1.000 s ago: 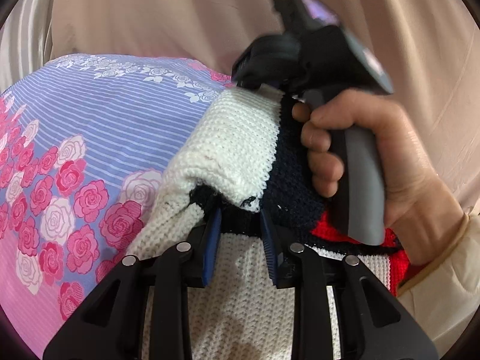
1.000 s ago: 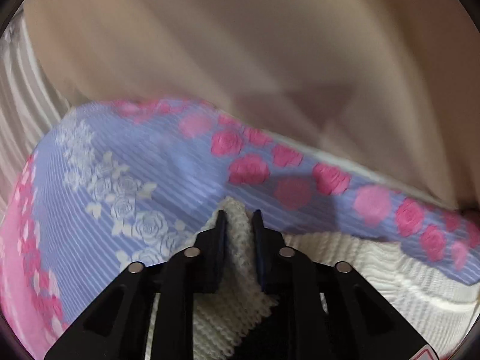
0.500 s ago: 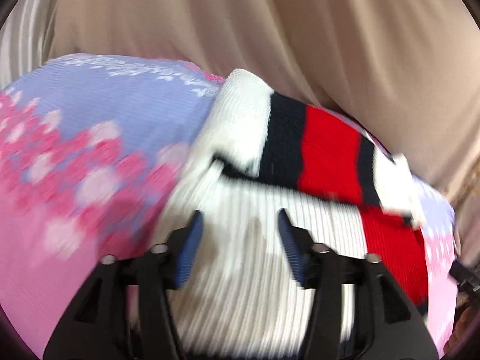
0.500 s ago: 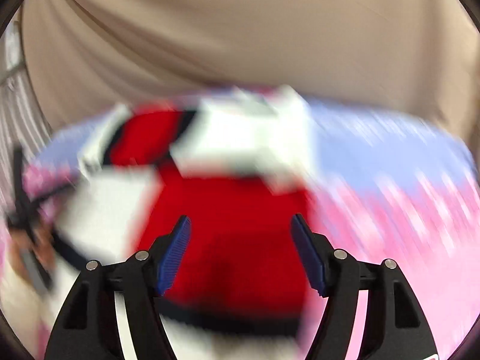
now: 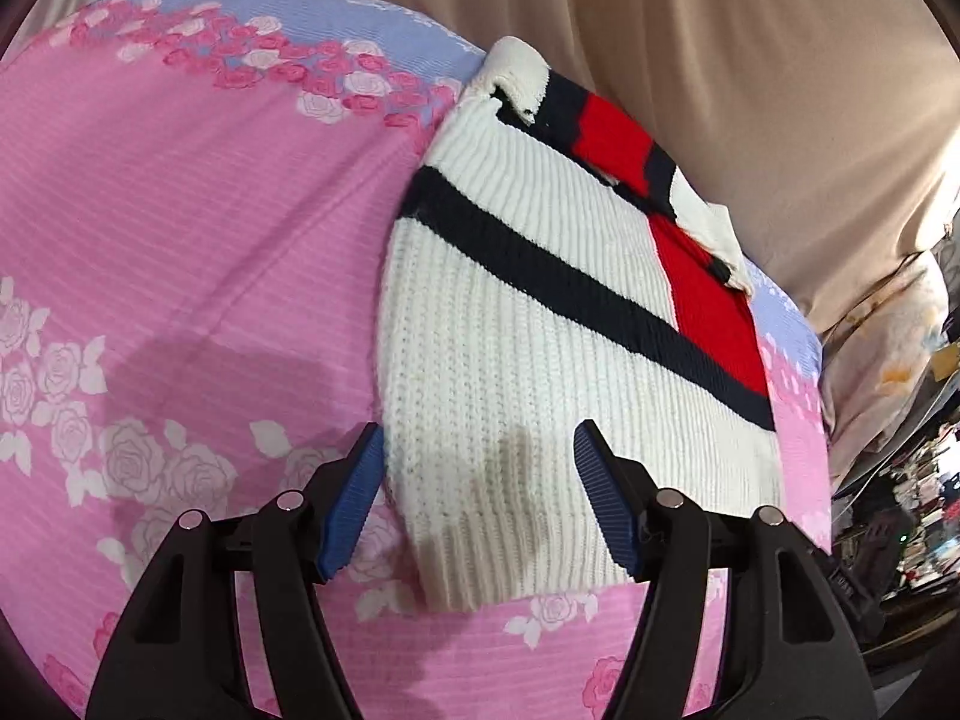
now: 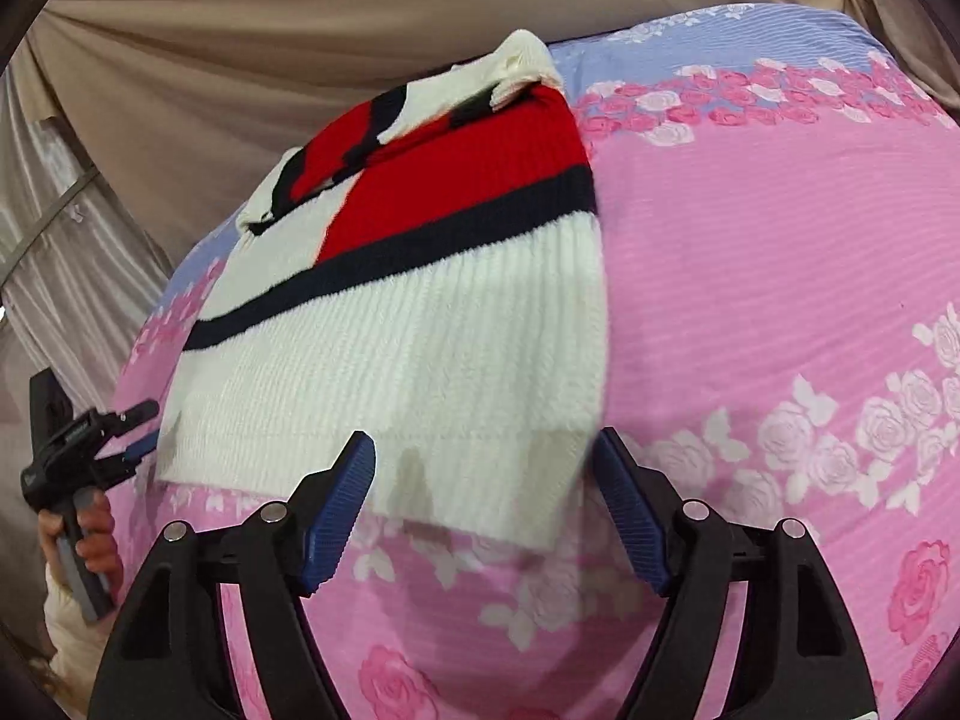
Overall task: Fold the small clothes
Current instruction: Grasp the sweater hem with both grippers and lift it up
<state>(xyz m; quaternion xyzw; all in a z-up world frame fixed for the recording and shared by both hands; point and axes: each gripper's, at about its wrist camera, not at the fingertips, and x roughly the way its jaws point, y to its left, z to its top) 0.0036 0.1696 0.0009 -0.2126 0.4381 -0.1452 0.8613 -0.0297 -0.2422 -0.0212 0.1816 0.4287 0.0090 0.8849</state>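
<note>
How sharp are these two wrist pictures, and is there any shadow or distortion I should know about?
Left wrist view: sharp; the knit ribs of the sweater read clearly, and a gripper shadow falls on its hem and the bedsheet. Right wrist view: the sweater's near hem is slightly smeared by motion blur. Both views: fisheye bulging with dark corners.

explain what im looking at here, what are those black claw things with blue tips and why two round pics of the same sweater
Each claw is a hand-held two-finger gripper with a fisheye camera behind it looking along the fingers, hence the round pictures. One view is from the left gripper, the other from the right gripper. Both stand open and hold nothing. Between them a knitted sweater, white with a navy stripe and a red block, lies folded on a pink rose-print bedsheet. At the left edge of the right view you can see the person's left hand gripping the other tool's handle. A beige curtain hangs behind.
</note>
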